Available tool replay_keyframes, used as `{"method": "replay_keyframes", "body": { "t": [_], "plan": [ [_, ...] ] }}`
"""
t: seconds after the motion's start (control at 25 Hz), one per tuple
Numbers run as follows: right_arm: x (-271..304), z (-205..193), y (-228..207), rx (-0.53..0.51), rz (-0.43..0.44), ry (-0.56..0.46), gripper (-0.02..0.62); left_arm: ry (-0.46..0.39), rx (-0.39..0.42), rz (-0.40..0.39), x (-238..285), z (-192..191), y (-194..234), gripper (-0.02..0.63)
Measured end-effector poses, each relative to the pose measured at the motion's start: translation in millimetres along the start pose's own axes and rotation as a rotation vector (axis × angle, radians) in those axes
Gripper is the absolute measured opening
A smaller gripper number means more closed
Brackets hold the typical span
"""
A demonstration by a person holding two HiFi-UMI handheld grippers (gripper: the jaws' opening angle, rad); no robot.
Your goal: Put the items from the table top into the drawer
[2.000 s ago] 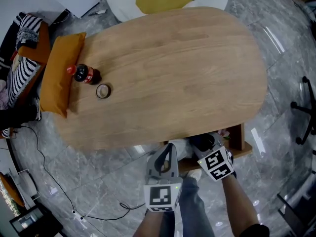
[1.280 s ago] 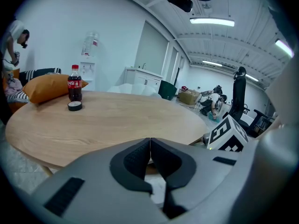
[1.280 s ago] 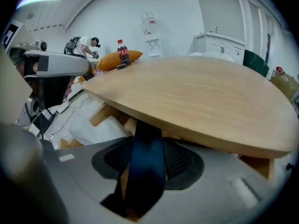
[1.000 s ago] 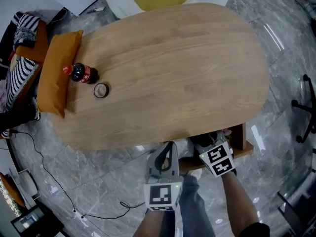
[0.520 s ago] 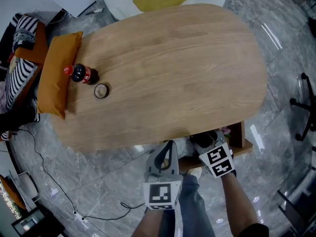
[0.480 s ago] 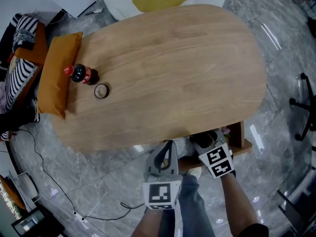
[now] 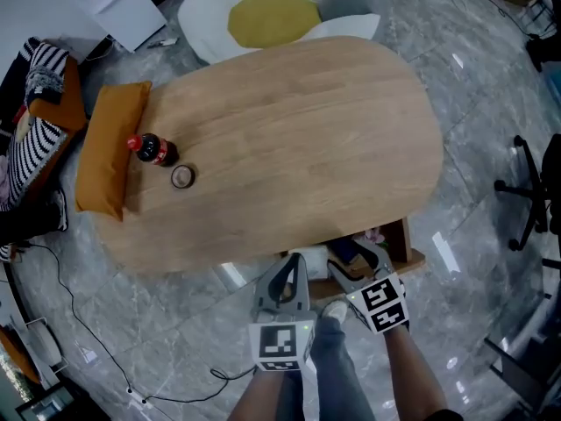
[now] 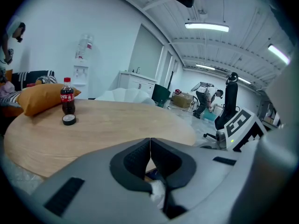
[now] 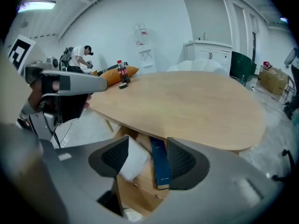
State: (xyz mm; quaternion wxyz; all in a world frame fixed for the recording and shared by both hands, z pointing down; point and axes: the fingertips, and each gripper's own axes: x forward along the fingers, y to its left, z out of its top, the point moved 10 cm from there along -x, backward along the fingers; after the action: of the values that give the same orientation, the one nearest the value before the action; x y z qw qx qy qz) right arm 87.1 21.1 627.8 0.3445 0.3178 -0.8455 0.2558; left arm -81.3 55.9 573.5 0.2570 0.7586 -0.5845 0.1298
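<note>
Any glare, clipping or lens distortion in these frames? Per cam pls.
Head view: sharp, table evenly lit, white glare streaks on the glossy floor. Left gripper view: heavy fisheye, dark corners, ceiling light blown out. Right gripper view: same fisheye and dark corners; bottle looks tiny.

The head view has pulled back. The surface [image 7: 289, 139] now looks smaller, its right end drawn further in from the frame's right edge and its far edge lower. More of the yellow cushion [image 7: 272, 17] shows at the top, and the office chair [image 7: 526, 191] at the right edge has come further into the frame. The bottle [image 7: 153, 149] and tape roll [image 7: 182, 176] sit a little lower in the frame. At bottom centre, the right tool [image 7: 355, 266] has come up from the drawer [image 7: 405, 244]. Its grey jaws show more plainly and have just been opening, with nothing held between them.
</note>
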Motion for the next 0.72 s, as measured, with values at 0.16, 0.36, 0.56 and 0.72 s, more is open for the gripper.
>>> {"method": "replay_keyframes", "body": {
  "t": [0.16,0.36,0.56,0.72],
  "plan": [
    [-31,15,12,0.006,-0.02,-0.037,0.255,-0.002,0.016,-0.025,-12,16,-11,0.011],
    [-69,46,23,-0.002,-0.063,-0.119,0.256,-0.026,0.049,-0.062,-30,47,-23,0.011],
    [-107,78,38,-0.024,-0.101,-0.201,0.265,-0.059,0.071,-0.061,-60,78,-27,0.011],
    [-139,107,51,-0.021,-0.108,-0.292,0.276,-0.102,0.084,-0.059,-84,107,-34,0.011]
  ]
}}
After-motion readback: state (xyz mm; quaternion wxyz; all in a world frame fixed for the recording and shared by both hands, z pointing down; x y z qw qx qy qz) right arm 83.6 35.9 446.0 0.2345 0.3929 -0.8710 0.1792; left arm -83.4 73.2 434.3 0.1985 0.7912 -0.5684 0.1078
